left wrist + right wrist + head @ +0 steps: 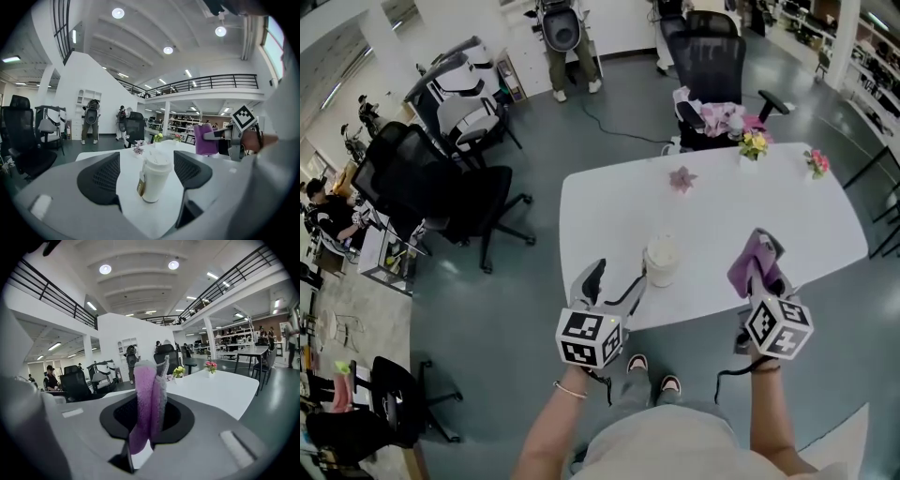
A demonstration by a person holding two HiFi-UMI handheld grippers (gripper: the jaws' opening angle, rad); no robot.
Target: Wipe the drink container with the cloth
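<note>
Left gripper (619, 277): jaws wide, empty; drink container (661, 260) upright on white table (609, 202) just ahead of them, ungrasped. Right gripper (769, 267): clamped on purple cloth (748, 264), apart from container. Wiping judged not begun.

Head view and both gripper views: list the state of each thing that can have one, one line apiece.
White lidded paper cup with a tag: upright on the white table, lid on, not gripped.
Purple cloth: folded, pinched upright between jaws.
Left gripper: open, jaws either side of the cup, gaps showing.
Right gripper: shut on the cloth.
Yellow flower pot: upright on the table.
</note>
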